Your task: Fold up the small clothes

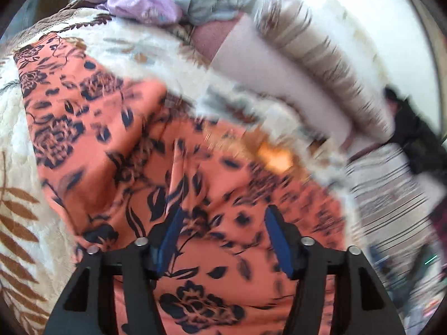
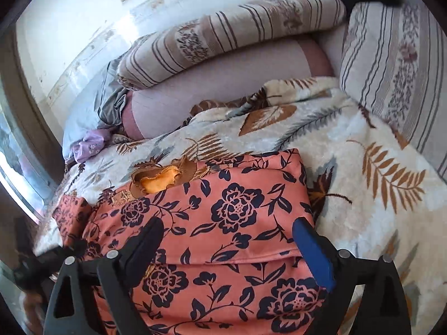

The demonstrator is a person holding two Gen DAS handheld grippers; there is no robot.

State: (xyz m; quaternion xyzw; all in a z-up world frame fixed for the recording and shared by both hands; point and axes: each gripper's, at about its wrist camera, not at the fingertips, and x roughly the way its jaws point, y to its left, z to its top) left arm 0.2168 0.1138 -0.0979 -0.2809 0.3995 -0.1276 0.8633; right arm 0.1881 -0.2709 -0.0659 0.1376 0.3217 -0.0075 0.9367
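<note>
A coral-orange garment with a dark navy flower print (image 1: 173,167) lies spread on a cream leaf-patterned blanket (image 1: 16,128). My left gripper (image 1: 223,215) hovers just over it, jaws open, nothing between the blue pads (image 1: 171,237). The left wrist view is motion-blurred. In the right wrist view the same garment (image 2: 229,217) lies partly folded, with an orange inner lining (image 2: 159,180) showing at its far edge. My right gripper (image 2: 229,226) is open over the garment, and a folded edge runs between its fingers.
Striped floral pillows (image 2: 232,39) and a mauve bolster (image 2: 212,89) lie behind the blanket (image 2: 363,167). A lilac cloth (image 2: 89,145) and grey-blue fabric (image 2: 109,103) sit at the far left. A dark object (image 1: 419,139) is at the right. A white wall (image 2: 69,28) is behind.
</note>
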